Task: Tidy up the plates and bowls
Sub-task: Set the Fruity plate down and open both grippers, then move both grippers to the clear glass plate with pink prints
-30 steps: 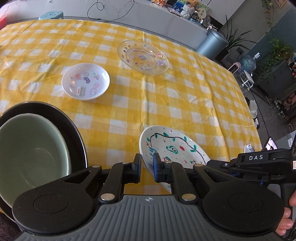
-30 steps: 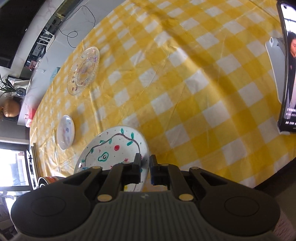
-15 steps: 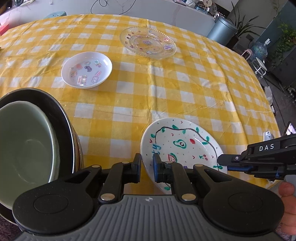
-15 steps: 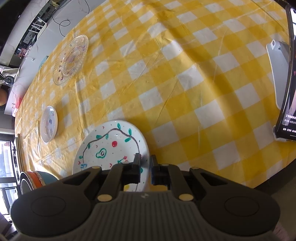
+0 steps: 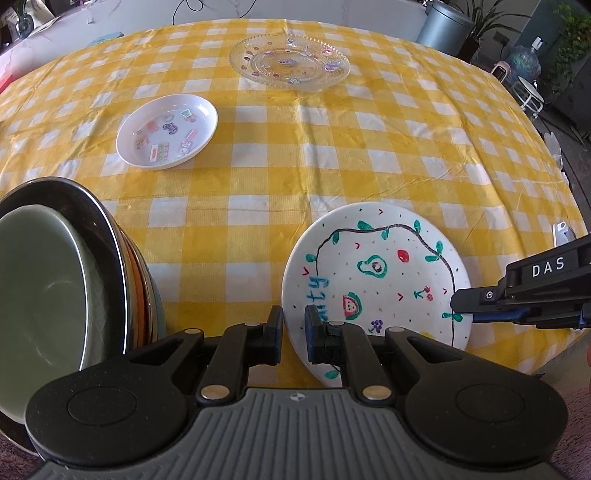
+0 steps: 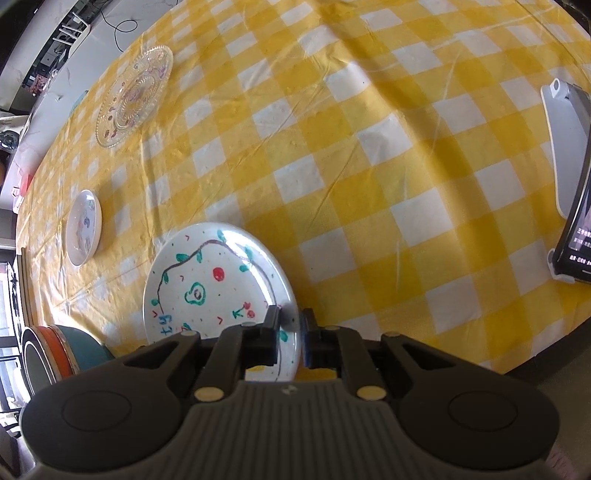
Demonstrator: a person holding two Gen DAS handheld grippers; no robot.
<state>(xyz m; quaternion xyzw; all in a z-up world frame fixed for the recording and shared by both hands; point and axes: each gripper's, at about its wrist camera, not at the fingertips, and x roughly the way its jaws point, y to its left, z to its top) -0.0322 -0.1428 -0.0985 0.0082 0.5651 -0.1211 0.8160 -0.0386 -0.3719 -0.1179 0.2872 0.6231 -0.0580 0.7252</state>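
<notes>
A white plate with painted fruit point(image 5: 380, 273) is held tilted above the yellow checked cloth, near the table's front edge. My left gripper point(image 5: 293, 325) is shut on its near left rim. My right gripper point(image 6: 290, 325) is shut on its right rim and shows in the left wrist view point(image 5: 480, 299). The plate also shows in the right wrist view point(image 6: 207, 284). A stack of plates and bowls point(image 5: 55, 295) with a green bowl on top stands to the left. A small white dish point(image 5: 166, 131) and a clear glass plate point(image 5: 290, 64) lie farther back.
A phone on a white stand point(image 6: 569, 184) stands at the table's right edge. The stack shows in the right wrist view point(image 6: 59, 347) with orange and teal rims. A bin point(image 5: 447, 22), plants and a stool stand beyond the table.
The painted plate has tilted and risen with both grippers on it. Both cameras have pulled back and up, and the stack now shows its side layers.
</notes>
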